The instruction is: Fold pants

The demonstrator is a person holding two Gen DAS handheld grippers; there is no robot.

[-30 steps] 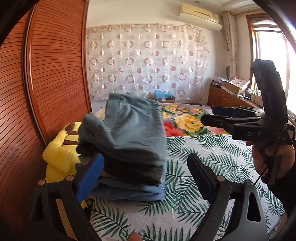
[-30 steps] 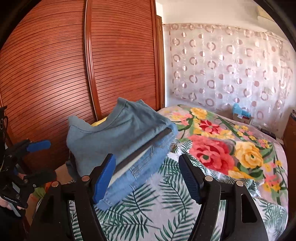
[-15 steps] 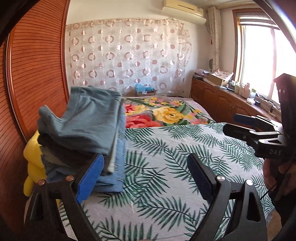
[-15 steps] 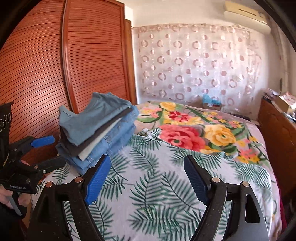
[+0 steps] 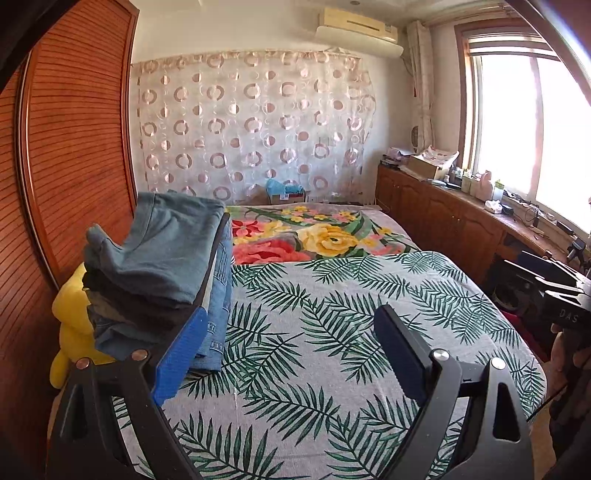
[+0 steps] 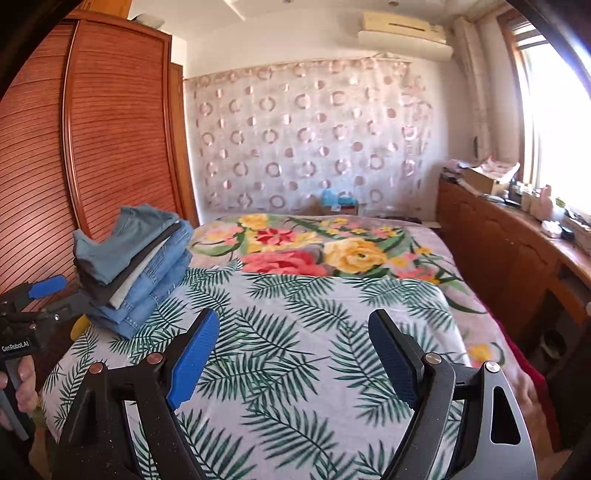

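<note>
Sunlit bedroom [image 5: 517, 122], perhaps louvred wardrobe [image 5: 74, 166].

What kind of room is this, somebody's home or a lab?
Most likely a bedroom in a home. A bed with a leaf-print cover fills the middle, a slatted wooden wardrobe stands beside it, and a stack of folded pants sits on the bed's corner.

One stack of folded pants [image 5: 159, 273] holding about five or six garments, one yellow plush toy [image 5: 70, 325], two grippers, left gripper [image 5: 291, 354] and right gripper [image 6: 295, 358], one bed [image 5: 332, 332], one air conditioner [image 5: 356, 31], one window [image 5: 532, 129]
</note>
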